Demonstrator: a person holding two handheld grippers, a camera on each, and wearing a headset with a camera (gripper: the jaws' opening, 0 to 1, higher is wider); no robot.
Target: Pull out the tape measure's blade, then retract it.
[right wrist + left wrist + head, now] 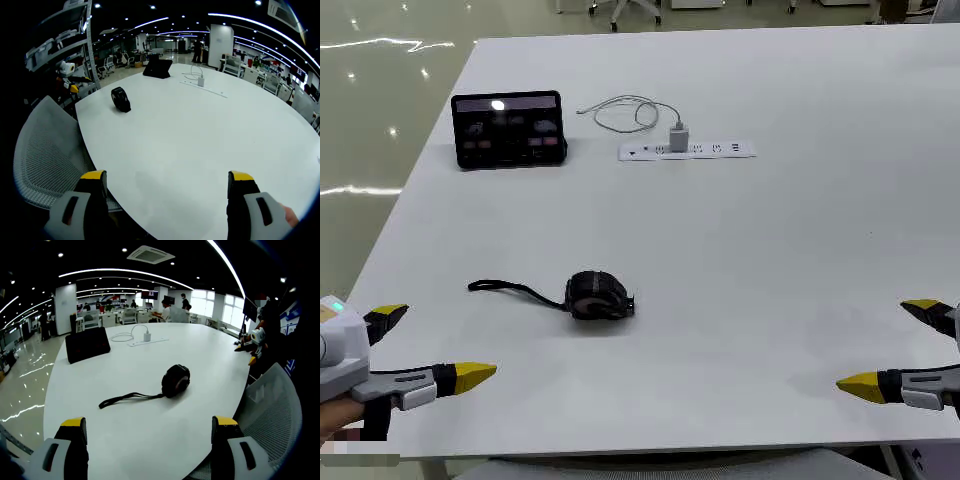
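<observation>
Item 1. Tabletop (770, 250): white, broad, rounded at the near edge.

Item 2. Tape measure (599, 296): black, round case. It rests on the tabletop toward the near edge, left of the middle, well apart from both grippers. Its black wrist strap (510, 290) lies stretched flat from the case toward the left edge.

Item 3. Left gripper (445, 342): grey body, yellow-tipped jaws. It is at the near left corner, jaws spread wide and holding nothing, pointed across the tabletop toward the tape measure.

Item 4. Right gripper (877, 344): same make. It is at the near right of the tabletop, jaws spread wide and holding nothing, over bare surface.

Item 5. Tablet (508, 129): dark, propped upright with its screen lit, toward the far left corner.

Item 6. Power strip (687, 150): white, flat, toward the far edge and to the right of the tablet. A white charger (678, 135) is plugged into it, and its white cable (625, 112) is looped just behind.

Item 7. Mesh chair (45, 150): grey, at the near edge of the tabletop, seen in both gripper views.
</observation>
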